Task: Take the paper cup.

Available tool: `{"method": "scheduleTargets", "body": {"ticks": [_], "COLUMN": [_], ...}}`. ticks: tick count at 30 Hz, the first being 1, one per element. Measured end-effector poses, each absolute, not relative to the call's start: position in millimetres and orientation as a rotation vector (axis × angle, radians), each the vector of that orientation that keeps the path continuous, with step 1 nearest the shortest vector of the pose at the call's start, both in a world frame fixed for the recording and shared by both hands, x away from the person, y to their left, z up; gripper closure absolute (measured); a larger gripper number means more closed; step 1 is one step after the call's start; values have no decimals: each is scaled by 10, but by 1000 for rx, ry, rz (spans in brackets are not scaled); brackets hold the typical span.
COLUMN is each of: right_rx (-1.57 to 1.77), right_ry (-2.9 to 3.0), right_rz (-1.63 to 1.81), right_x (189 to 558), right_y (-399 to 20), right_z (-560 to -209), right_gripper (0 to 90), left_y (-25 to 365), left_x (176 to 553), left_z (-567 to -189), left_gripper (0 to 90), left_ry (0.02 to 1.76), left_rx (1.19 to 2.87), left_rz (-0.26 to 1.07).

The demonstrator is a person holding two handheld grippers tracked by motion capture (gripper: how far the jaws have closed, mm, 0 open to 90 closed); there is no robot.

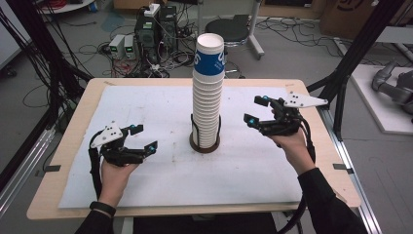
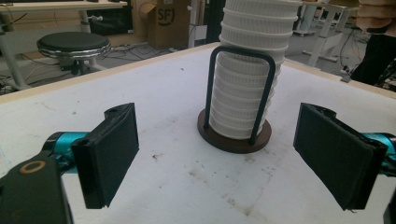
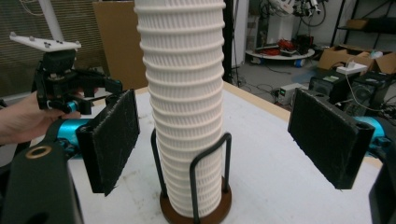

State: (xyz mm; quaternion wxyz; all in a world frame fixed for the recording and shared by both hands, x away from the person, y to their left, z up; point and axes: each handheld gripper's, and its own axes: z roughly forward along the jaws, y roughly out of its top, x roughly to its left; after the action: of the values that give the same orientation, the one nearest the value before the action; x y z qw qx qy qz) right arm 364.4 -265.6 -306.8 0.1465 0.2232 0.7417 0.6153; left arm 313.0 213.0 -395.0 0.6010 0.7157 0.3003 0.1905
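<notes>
White paper cups (image 1: 208,97) stand nested in one tall stack at the middle of the table (image 1: 63,146), seated in a dark round holder (image 1: 204,144) whose black wire hoops rise around the lowest cups. The top cup (image 1: 210,53) carries a blue band with white lettering; the ones below it show ribbed white rims. The holder rests on a white sheet (image 1: 146,112) that covers most of the wooden tabletop and bears a few small dark marks.

To the left of the stack, the left gripper (image 1: 144,139) hangs just above the sheet in the person's left hand (image 1: 116,170), well apart from the holder. Its jaws are spread wide with nothing between them. In the left gripper view the two black pads (image 2: 112,151) frame the holder (image 2: 233,137) and the lower cups (image 2: 243,93), which stand farther off on the sheet.

To the right of the stack, the right gripper (image 1: 256,111) is held in the right hand (image 1: 292,144), near the cups but not touching them. Its jaws are likewise released and empty. In the right gripper view the stack (image 3: 187,102) rises between the two pads (image 3: 112,140), and the left gripper (image 3: 84,91) shows beyond it at the left.

Behind the table the floor holds cables, electronic boxes (image 1: 151,29) and a round black stool (image 1: 229,29).
</notes>
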Motion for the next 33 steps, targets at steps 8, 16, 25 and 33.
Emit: {"method": "scheduleTargets", "body": {"ticks": [8, 16, 25, 33], "right_rx": [598, 569, 543, 539], "right_ry": [2167, 2175, 2179, 2205], "right_rz": [1780, 1780, 1782, 1780], "right_x": [3757, 3838, 3937, 4026], "right_y": [-2428, -2251, -2041, -1902], "right_z": [-2902, -2796, -2677, -2600], "right_gripper": [170, 169, 143, 140], "left_y": [2169, 2183, 2178, 2171], "left_x": [3128, 3124, 3119, 3118], "left_z": [-3956, -3957, -3955, -3956], "left_gripper": [131, 131, 131, 131], "left_ry": [727, 731, 729, 721], "left_rx": [1654, 1643, 1647, 1646], "left_rz": [459, 446, 443, 434]}}
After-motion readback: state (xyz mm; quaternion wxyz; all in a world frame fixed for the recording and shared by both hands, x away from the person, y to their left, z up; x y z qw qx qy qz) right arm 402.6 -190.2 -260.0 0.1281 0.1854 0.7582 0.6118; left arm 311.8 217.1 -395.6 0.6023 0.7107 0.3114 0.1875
